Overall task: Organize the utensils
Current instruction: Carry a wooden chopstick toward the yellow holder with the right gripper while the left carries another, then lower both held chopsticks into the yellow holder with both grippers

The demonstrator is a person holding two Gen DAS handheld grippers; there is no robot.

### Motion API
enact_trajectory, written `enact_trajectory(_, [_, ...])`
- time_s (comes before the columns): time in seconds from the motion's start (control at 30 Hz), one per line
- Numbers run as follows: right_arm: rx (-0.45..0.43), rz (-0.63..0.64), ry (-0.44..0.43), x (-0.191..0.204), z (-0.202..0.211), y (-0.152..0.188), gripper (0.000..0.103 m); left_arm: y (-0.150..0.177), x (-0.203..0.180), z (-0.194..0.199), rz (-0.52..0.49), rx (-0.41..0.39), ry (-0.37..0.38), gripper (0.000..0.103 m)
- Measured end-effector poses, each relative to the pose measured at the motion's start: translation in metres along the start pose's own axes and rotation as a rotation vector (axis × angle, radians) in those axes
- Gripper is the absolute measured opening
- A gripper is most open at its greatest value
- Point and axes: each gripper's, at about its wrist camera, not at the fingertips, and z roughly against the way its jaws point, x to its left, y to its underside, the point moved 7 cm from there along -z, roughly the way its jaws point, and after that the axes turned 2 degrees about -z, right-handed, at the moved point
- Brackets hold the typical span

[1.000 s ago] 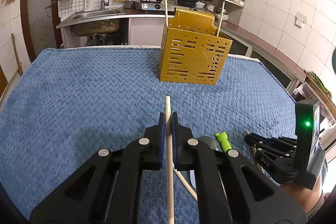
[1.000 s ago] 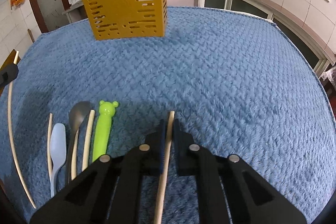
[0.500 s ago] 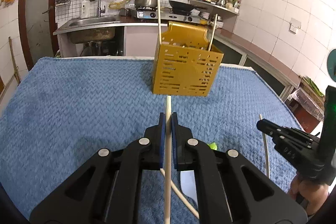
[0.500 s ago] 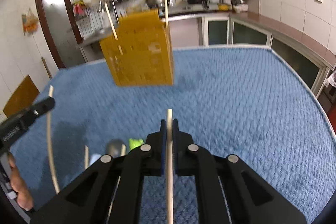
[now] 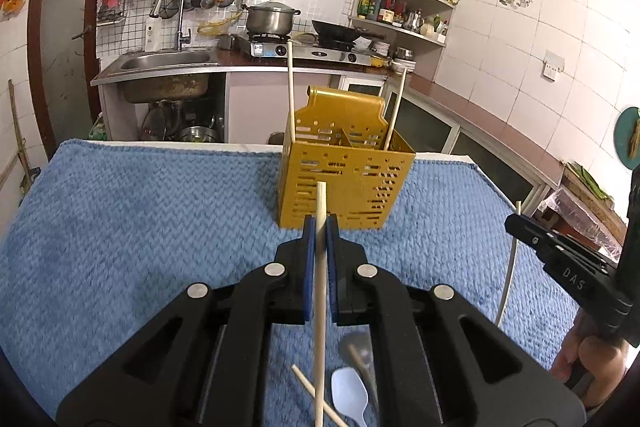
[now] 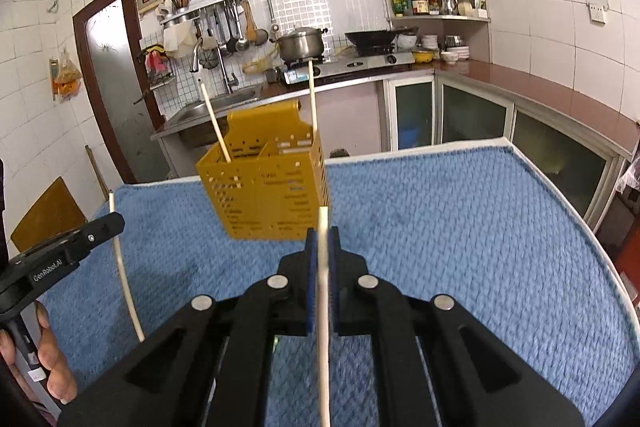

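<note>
Your left gripper [image 5: 319,223] clamped on a chopstick [image 5: 320,307], your right gripper [image 6: 322,233] clamped on another chopstick [image 6: 324,327], both sticks' tips protruding beyond pads, yellow utensil holder [image 5: 348,183] ahead.

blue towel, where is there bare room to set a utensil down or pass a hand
Bare blue towel left of the yellow caddy, and a wide stretch right of it to the far edge. Crowded near the front: spoons and a loose chopstick under the left hand-held gripper.
</note>
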Motion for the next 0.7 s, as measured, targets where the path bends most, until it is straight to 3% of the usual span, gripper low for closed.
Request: enact_trajectory(0.7, [-0.100,0.034,0.009,0.014,-0.040,-0.089,0.005,-0.081,-0.002,-0.051,-0.031,-0.044,0.034,0.004])
